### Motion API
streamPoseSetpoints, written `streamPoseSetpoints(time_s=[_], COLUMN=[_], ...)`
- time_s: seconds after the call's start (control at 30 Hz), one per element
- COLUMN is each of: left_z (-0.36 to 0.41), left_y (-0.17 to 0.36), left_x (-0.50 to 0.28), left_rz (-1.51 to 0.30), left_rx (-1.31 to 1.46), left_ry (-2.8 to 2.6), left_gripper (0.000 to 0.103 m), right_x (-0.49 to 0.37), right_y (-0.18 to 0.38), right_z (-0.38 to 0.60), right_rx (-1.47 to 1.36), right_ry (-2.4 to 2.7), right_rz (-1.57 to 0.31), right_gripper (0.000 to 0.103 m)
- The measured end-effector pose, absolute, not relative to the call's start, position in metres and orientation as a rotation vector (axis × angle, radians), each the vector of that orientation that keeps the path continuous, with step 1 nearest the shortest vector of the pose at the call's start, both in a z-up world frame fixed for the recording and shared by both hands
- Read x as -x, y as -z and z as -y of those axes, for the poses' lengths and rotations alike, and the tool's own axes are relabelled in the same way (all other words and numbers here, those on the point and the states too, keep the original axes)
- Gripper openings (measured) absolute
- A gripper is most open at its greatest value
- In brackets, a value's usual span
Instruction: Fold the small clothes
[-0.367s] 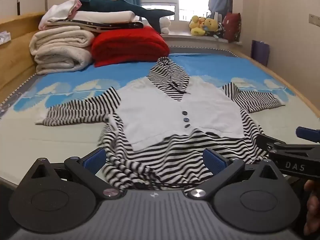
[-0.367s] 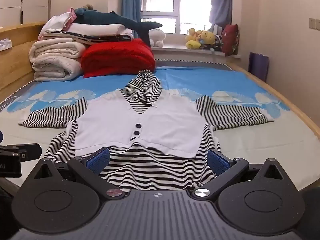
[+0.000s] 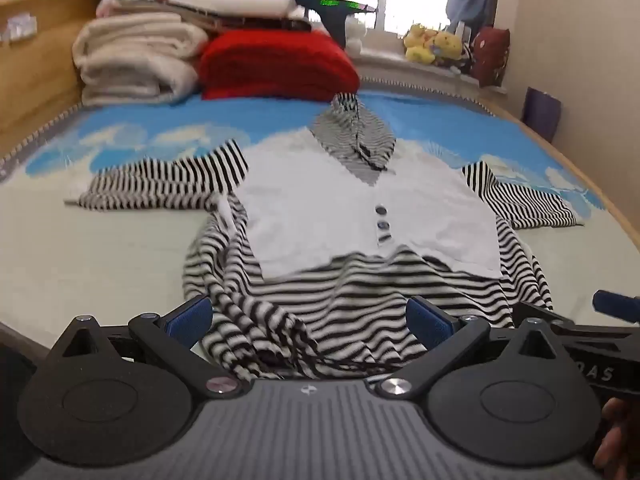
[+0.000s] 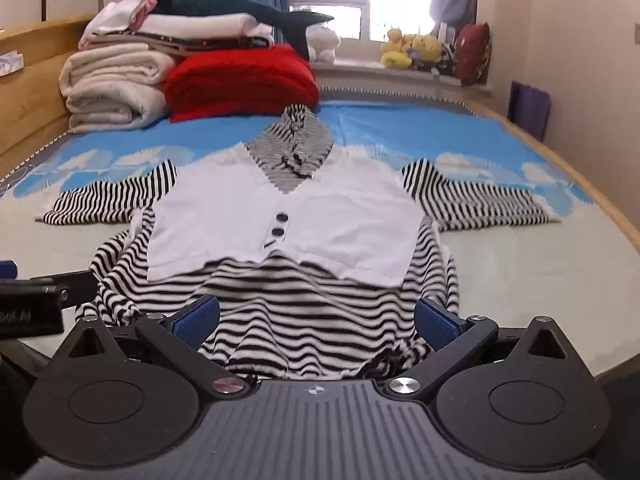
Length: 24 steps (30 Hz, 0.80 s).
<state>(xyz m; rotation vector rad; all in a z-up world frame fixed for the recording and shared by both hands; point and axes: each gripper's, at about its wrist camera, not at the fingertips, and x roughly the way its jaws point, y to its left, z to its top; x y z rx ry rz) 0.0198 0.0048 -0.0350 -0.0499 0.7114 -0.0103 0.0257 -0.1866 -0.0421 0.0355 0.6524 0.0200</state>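
Observation:
A small black-and-white striped hooded top with a white vest front (image 3: 360, 216) lies face up on the bed, sleeves spread, hood pointing away; it also shows in the right wrist view (image 4: 280, 220). Its striped hem (image 3: 288, 332) is rumpled at the near edge. My left gripper (image 3: 308, 320) is open, its blue pads either side of the hem's left part. My right gripper (image 4: 316, 318) is open over the hem's right part (image 4: 304, 320). Each gripper shows at the edge of the other's view.
The bed (image 4: 520, 272) has a pale and blue sheet and wooden side rails. Folded white blankets (image 4: 116, 84), a red blanket (image 4: 240, 80) and a plush shark are stacked at the far left. Soft toys (image 4: 412, 50) sit on the window sill.
Both grippers have moved forward and lower toward the hem; the garment looks larger. The left view has swung slightly and is blurred. The jaws stay open.

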Motion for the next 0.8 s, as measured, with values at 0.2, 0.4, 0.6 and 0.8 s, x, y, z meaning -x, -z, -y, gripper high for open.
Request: streamPoseSetpoints(time_s=[0.2,0.4,0.6,0.8], left_z=[0.002,0.000,0.005,0.008], left_y=[0.049,0.055,0.052,0.052], left_x=[-0.022,-0.023,-0.017,-0.016], left_rz=[-0.721,-0.674,-0.584,-0.589], left_rx=[-0.025,0.007,-0.010,-0.024], left_ry=[-0.002,-0.027,-0.011,0.035], left_gripper=[0.103,0.101,0.097,0.097], right_x=[-0.036,-0.037,-0.036,-0.035], right_y=[0.042,0.048,0.047,0.046], right_z=[0.182,0.181,0.178,0.179], right_rx=[-0.061,-0.054,-0.029,-0.030], right_ry=[-0.011,-0.001,0.008,0.020], right_rz=[-0.664,-0.666,-0.640,-0.629], right_gripper=[0.102,0.102,0.102,0.101])
